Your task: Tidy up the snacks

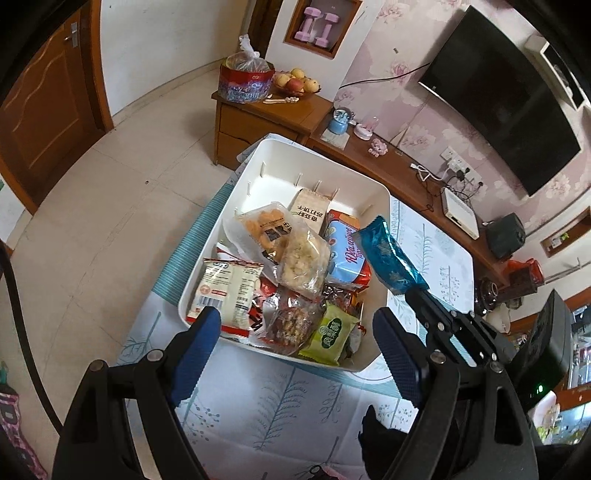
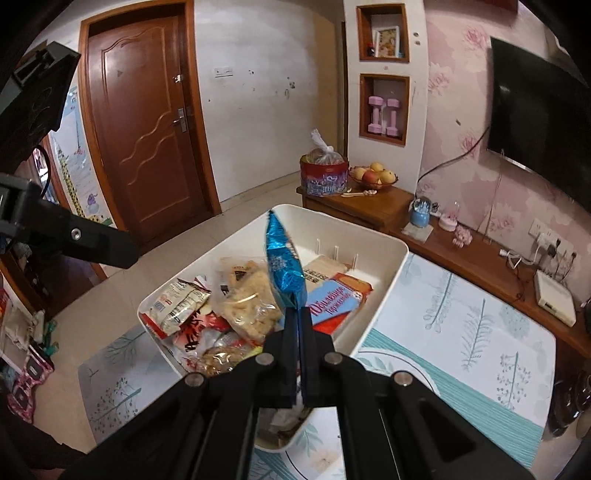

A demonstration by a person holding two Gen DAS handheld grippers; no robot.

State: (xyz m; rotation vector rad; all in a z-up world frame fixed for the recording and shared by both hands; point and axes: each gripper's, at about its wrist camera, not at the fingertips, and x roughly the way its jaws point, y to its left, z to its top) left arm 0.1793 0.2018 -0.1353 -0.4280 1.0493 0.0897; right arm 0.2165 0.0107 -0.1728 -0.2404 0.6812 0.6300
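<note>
Above the bin [image 2: 384, 254], right gripper [image 2: 297, 314] pinches blue packet [image 2: 282, 266] by its end seal. Left gripper [image 1: 295, 332] wide, empty. Packet looks light, crinkly, slippery; seal likely the best hold, contents possibly fragile.

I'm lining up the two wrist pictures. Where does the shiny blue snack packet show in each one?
Left wrist: blue packet right of centre, above the white bin's right rim, pinched by the right tool.
Right wrist: blue packet at centre, upright in the shut tool.
Shared landmark: pink dumbbells.
</note>
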